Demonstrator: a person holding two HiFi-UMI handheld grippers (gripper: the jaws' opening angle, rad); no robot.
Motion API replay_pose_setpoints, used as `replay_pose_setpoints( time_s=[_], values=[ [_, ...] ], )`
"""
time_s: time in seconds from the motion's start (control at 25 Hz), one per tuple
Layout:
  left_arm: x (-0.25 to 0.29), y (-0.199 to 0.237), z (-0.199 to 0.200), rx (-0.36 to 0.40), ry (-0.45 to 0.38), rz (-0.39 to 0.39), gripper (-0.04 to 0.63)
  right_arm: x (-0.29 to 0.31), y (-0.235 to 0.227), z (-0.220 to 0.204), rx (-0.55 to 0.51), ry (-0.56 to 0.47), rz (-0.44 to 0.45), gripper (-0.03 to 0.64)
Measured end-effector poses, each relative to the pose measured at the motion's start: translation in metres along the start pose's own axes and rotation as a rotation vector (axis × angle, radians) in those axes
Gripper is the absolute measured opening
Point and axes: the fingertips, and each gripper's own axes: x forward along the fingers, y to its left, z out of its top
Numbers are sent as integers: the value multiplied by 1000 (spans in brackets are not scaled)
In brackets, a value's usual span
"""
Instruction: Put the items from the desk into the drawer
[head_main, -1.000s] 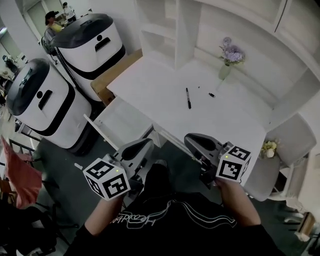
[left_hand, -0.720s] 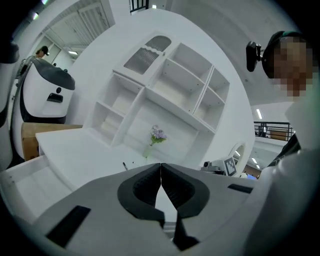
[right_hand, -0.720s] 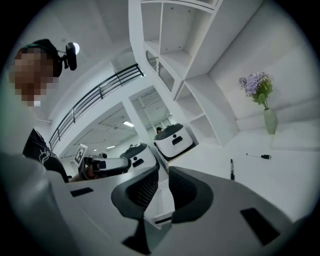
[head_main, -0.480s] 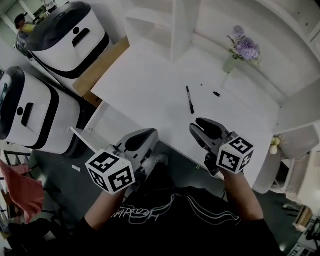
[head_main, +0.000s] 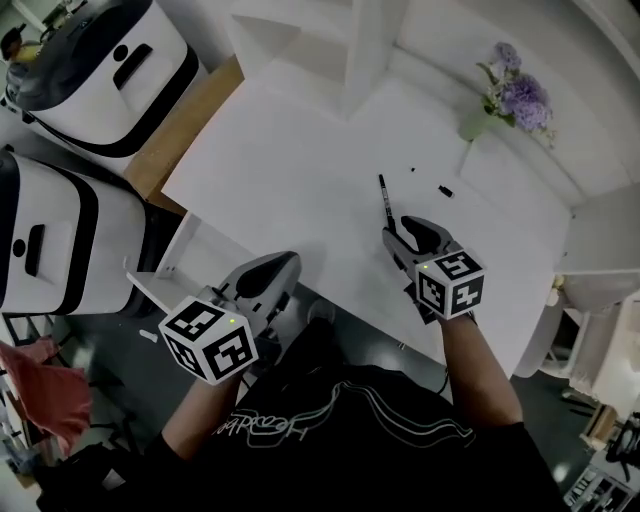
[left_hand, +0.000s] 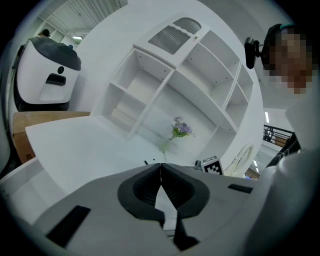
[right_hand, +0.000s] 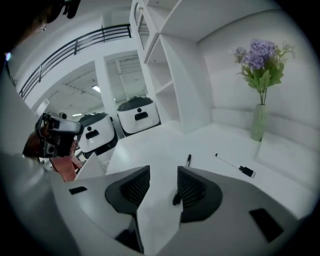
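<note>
A black pen (head_main: 385, 200) lies on the white desk (head_main: 290, 180). My right gripper (head_main: 403, 232) hovers just short of its near end. In the right gripper view the pen (right_hand: 188, 160) shows in the gap of my right gripper (right_hand: 163, 172), close to the right finger; the jaws have just been opening, stand apart and press on nothing. A white pen with a black cap (right_hand: 235, 165) lies further right. My left gripper (head_main: 280, 262) hangs at the desk's front edge beside the open drawer (head_main: 150, 285). In its own view my left gripper (left_hand: 161, 166) is shut and holds nothing.
A vase of purple flowers (head_main: 515, 100) stands at the desk's back right. White shelving (head_main: 350, 50) rises behind the desk. Two big white-and-black machines (head_main: 100, 60) and a brown box (head_main: 185, 125) stand to the left. A white chair (head_main: 590, 290) sits at the right.
Both grippers moved forward toward the desk. The right one went further and now sits at the pen's near end with its jaws parted; the left stays shut.
</note>
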Motion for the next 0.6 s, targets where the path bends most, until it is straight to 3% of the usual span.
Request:
replay_pose_setpoints(
  time_s=[0.48, 0.6],
  values=[
    [12, 33, -5, -35, 23, 31, 21, 47, -42, -46, -26, 215, -131, 156],
    [10, 36, -6, -38, 18, 43, 20, 47, -46, -50, -53, 239, -168, 104]
  ],
)
